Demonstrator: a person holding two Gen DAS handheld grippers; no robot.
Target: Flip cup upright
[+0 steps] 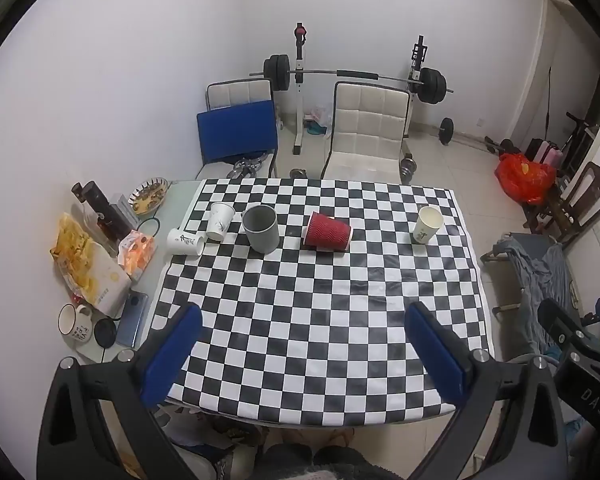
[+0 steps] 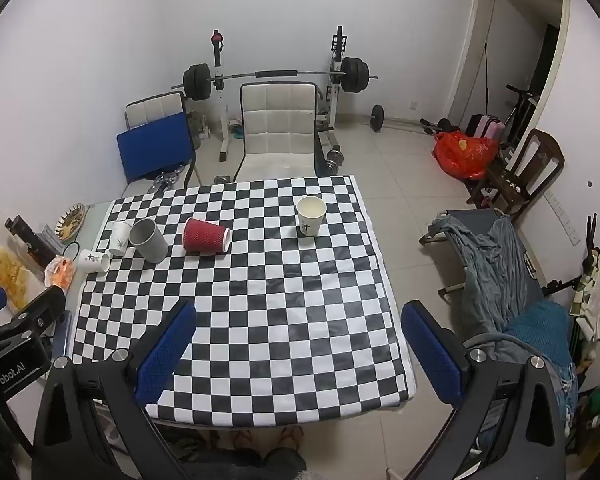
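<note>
Left hand-held gripper (image 1: 302, 334): you hold it above the near edge of the surface, blue pads spread wide, nothing between them.
Right hand-held gripper (image 2: 298, 332): you hold it above the near right part of the surface, pads spread wide too, nothing pinched. Its black body also shows at the right edge of the left wrist view.
Red cup (image 1: 327, 233): ribbed paper cup, lying on its side on the far half of the checkered cloth, mouth pointing right, base pointing left. Well apart from both of your hand-held grippers.
Grey cup (image 1: 261, 229): upright, just left of the red cup, not touching it.
White cup with print (image 1: 220, 221): upright, just left of the grey cup, close against it; contact unclear.
Fallen white cup (image 1: 185, 242): on its side at the left edge of the cloth, near the base of the upright white one.
Cream cup (image 1: 428, 224): upright, alone on the far right of the cloth, well apart from the red cup.
Surface (image 1: 312, 300): table under a black-and-white checkered cloth; a bare strip on the left carries clutter.
Left clutter: snack bag (image 1: 86, 264), dark bottle (image 1: 100, 210), bowl (image 1: 148, 196), white mug (image 1: 74, 322), phone (image 1: 132, 320).
Background: two white chairs, one at (image 1: 366, 128), and a barbell rack (image 1: 356, 76) against the far wall.
Floor right: red bag (image 2: 464, 154), grey cloth over a folding cot (image 2: 492, 256).
</note>
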